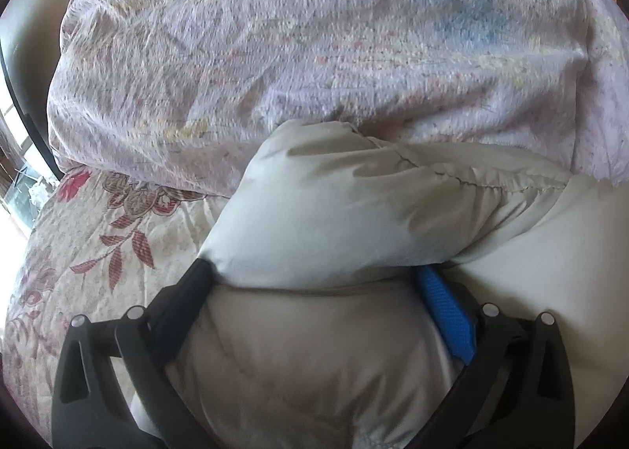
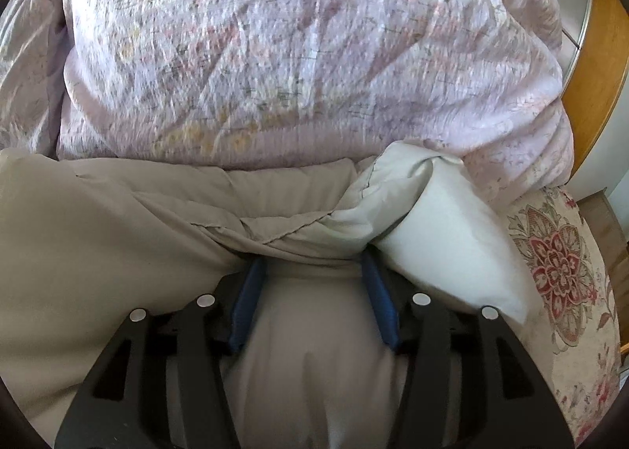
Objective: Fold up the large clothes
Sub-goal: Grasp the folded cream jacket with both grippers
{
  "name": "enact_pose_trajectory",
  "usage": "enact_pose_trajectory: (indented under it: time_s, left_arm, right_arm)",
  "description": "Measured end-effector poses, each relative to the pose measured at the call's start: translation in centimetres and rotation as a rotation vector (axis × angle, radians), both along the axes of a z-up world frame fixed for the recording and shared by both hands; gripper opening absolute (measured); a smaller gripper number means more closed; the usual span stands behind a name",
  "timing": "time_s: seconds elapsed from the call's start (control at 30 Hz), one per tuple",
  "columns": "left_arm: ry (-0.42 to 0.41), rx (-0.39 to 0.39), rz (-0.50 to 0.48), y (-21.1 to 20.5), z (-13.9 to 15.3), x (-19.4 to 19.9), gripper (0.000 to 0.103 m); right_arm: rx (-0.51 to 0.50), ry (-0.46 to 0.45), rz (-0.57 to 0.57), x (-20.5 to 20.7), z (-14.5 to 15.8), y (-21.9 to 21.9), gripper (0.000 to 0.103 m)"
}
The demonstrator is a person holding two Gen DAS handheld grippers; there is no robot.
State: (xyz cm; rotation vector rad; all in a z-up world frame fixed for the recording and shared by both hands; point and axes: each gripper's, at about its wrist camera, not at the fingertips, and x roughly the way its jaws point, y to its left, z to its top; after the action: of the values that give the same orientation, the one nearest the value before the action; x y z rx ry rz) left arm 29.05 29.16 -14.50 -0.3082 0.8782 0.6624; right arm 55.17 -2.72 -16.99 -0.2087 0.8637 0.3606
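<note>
You see a pale beige-grey padded jacket [image 1: 334, 213], its folded sleeve end almost white in the right wrist view. Behind it lies a lilac quilt [image 1: 275, 36] flecked with pink, yellow and a blue patch. Your bedspread [image 1: 98, 244] is cream with red flowers and leaves. Both grippers are black with blue pads [image 1: 448, 315].
</note>
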Motion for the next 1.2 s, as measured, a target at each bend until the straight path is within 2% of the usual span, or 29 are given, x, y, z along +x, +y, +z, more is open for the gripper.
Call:
enact_pose_trajectory:
  time_s: [0.07,0.13,0.17,0.37,0.5,0.67,0.77,0.93,1.03,1.13,1.17,1.2]
  left_arm:
    - [0.035,0.003,-0.001,-0.3,0.6,-0.7,0.101]
    - [0.047,-0.008,-0.022,-1.0,1.5,-1.7,0.100]
    - [0.042,-0.019,-0.034,-1.3,2.1,-2.5,0.100]
    - [0.002,-0.108,-0.041,-2.3,4.3,-7.9,0.100]
    - [0.020,-0.197,0.024,-2.0,3.9,-12.1,0.100]
    - [0.023,-0.347,0.143,-0.7,2.5,-16.6,0.100]
    - [-0.014,-0.436,0.193,-1.3,2.0,-18.4,0.100]
    - [-0.114,-0.642,0.267,-1.3,0.0,-18.9,0.099]
    - [-0.167,-0.716,0.292,-1.5,-0.7,-18.4,0.093]
    - [-0.221,-0.776,0.333,-1.5,-1.4,-17.9,0.089]
    - [-0.238,-0.775,0.350,-1.4,-1.4,-17.8,0.089]
    - [-0.256,-0.789,0.355,-1.5,-1.4,-17.6,0.084]
  right_arm:
    - [-0.014,0.021,0.001,-0.8,1.2,-0.6,0.066]
    - [0.005,0.023,-0.004,-1.8,2.7,-2.1,0.081]
    - [0.037,0.030,-0.021,-2.6,3.6,-3.6,0.084]
    - [0.200,0.163,-0.125,-4.5,5.4,-10.9,0.084]
    - [0.268,0.238,-0.223,-5.1,5.4,-14.0,0.084]
    - [0.419,0.413,-0.384,-5.9,2.7,-18.6,0.084]
    - [0.521,0.516,-0.392,-6.5,1.3,-19.7,0.084]
    - [0.704,0.654,-0.421,-7.7,-1.2,-20.2,0.084]
    - [0.796,0.702,-0.448,-8.4,-2.3,-20.3,0.085]
    - [0.874,0.706,-0.459,-8.7,-2.7,-20.1,0.085]
    - [0.896,0.709,-0.464,-8.8,-2.9,-19.8,0.085]
    - [0.912,0.712,-0.467,-8.8,-3.0,-19.5,0.085]
